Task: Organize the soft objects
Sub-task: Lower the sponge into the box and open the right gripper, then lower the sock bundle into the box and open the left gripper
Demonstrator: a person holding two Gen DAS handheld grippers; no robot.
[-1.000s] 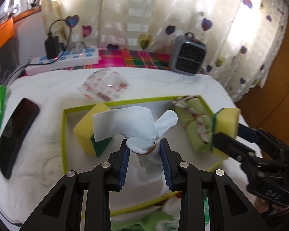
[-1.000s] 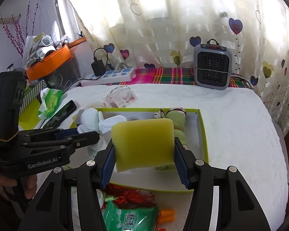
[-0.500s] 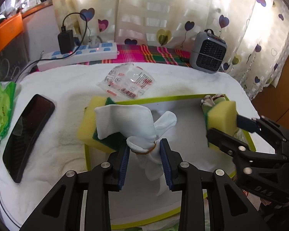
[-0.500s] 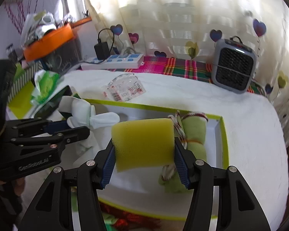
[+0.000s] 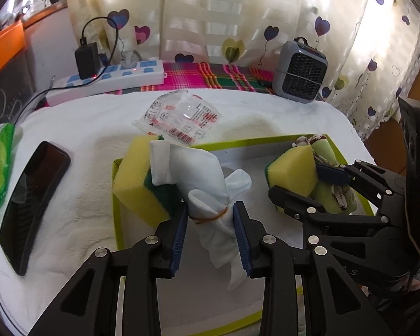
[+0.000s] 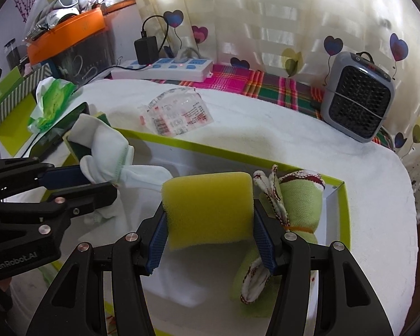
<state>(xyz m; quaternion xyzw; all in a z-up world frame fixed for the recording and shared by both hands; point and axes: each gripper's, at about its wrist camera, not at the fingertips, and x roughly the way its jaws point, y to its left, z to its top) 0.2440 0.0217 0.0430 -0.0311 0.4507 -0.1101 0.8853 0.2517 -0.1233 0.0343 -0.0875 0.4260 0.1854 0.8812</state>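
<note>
Gripping a banded white cloth bundle (image 5: 207,187) between the left gripper (image 5: 210,232) fingers, over the green-rimmed tray (image 5: 238,142), beside a yellow-green sponge (image 5: 138,180) at the tray's left corner. Clamping a second yellow sponge (image 6: 208,205) in the right gripper (image 6: 210,235), now lower inside the tray than a second ago, against the rolled green towel (image 6: 301,200). Lying behind on the white bench (image 5: 70,224): a clear packet (image 5: 182,120).
</note>
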